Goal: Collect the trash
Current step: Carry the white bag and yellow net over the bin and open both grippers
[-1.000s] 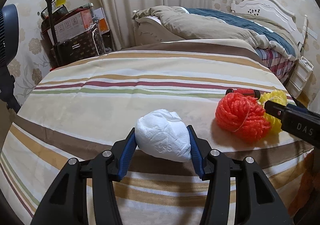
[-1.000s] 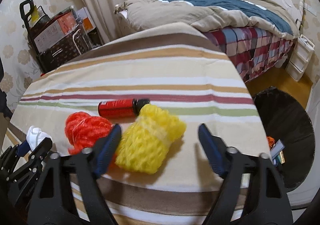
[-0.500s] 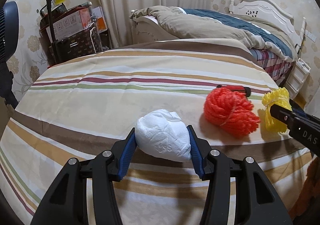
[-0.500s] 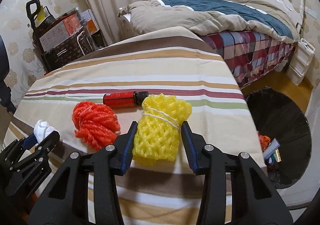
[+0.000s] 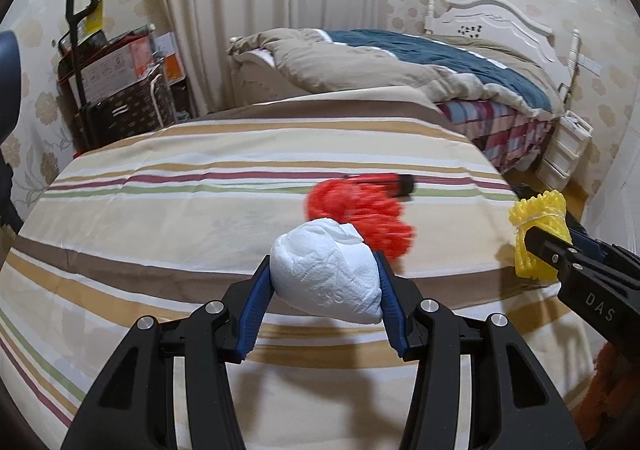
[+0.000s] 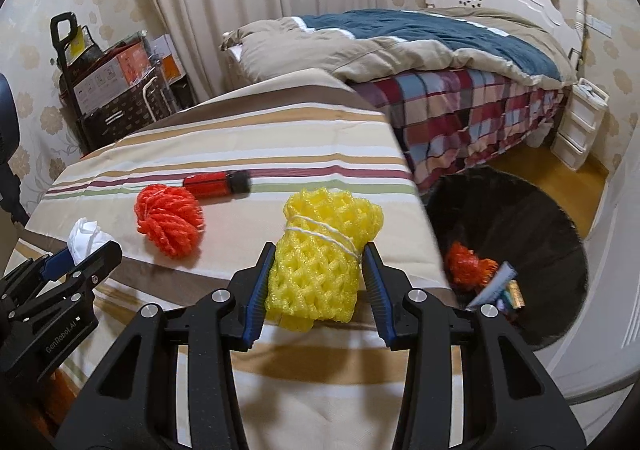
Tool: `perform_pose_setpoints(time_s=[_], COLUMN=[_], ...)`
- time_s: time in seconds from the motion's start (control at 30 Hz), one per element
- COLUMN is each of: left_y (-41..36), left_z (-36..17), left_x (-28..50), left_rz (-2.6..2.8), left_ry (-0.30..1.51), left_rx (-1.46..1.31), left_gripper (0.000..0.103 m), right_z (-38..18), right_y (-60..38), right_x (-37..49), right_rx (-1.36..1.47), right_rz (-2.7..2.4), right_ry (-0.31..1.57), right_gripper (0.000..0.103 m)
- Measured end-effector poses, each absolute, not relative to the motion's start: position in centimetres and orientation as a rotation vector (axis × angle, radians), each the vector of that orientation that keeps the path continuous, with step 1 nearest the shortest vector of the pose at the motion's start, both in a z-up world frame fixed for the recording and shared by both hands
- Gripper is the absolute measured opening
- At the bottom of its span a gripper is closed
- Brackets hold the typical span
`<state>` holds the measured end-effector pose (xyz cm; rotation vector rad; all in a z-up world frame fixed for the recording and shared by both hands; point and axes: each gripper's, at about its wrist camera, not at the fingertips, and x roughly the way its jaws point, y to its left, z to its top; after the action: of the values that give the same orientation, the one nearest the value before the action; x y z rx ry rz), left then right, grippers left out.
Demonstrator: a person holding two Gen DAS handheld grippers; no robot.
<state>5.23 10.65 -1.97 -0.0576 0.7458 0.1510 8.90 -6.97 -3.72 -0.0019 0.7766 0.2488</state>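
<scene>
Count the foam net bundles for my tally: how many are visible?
3: a yellow foam net bundle gripped in the right tool, an orange one on the striped table, another orange one inside the black bin. More may be hidden there.

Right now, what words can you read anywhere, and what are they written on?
"DAS": on the right gripper, seen from the left wrist.
"GenRobot.AI": on the left gripper, seen from the right wrist.
Embossed marks on the tissue: too faint to read.
Print on the boxes: too small to read.
</scene>
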Motion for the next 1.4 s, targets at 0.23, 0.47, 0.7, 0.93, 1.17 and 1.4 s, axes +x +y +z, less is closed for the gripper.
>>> perform_pose_setpoints(time_s=[0.23,0.47,0.7,0.93,1.17,1.4], left_y=[7.1,4.0,1.1,-1.5,-4.3,-7.0], left_z=[-1.3,-0.9,-0.9,-0.9,-1.1,-1.5], left_x=[5.4,6.2,7.0,8.1,9.3,10.9], left_rz=[0.088,0.035,-0.016,-0.056,-0.099,-0.135], left_ry=[0.727,0.718,0.717,0.712,0.702,0.697], left_rx=[-0.028,0.005,0.036,0.06,0.087,0.111], left_gripper=[0.05,0.05,0.05,0.05,0.05,0.05], right_z=[-2.8,-2.4,-2.4,-2.3,-2.4,-2.5], right_y=[-10.2,-13.3,-16.3,-18.9,-21.4,-23.7], right_x=[8.0,7.4,7.4,7.4,7.8,8.6], right_rx=[0.011,0.024,0.042,0.064,0.079,0.095], right_rz=[0.198,0.144,0.087,0.036,-0.014,-0.056], right_ry=[0.739,0.717,0.705,0.695,0.688,0.686], right_gripper=[0.042,0.042,0.042,0.042,0.042,0.042])
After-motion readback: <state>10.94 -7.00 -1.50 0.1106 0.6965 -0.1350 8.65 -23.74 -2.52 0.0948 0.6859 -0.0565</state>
